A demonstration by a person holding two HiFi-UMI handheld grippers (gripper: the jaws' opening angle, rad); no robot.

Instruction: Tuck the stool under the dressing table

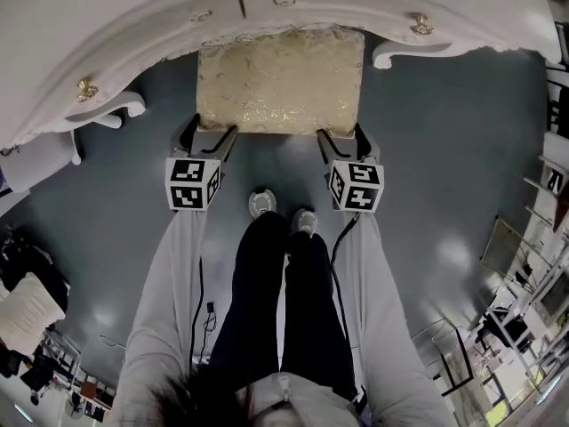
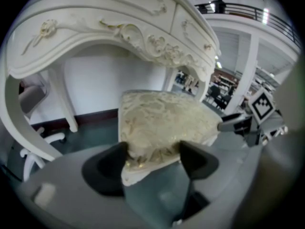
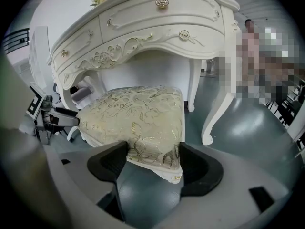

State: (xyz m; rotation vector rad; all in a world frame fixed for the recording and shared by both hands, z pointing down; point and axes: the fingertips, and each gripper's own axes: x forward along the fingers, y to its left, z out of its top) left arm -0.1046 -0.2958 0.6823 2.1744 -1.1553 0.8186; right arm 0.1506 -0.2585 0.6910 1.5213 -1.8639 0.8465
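stool [image 1: 280, 78] edge hidden under dressing table [image 1: 133, 25], left tool [image 1: 209, 132], right tool [image 1: 342, 134] gripping

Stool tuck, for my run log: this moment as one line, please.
left tool: shut on stool corner | right tool: shut on stool corner | stool: far edge at table front, mostly out

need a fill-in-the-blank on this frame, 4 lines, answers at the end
1. The left tool and the right tool each hold a near ___ of the stool.
2. The stool's far end sits under the white ___.
3. The dressing table's drawer knobs are ___ in colour.
4. The person's shoes stand ___ the two tools.
Missing words: corner; dressing table; gold; between.
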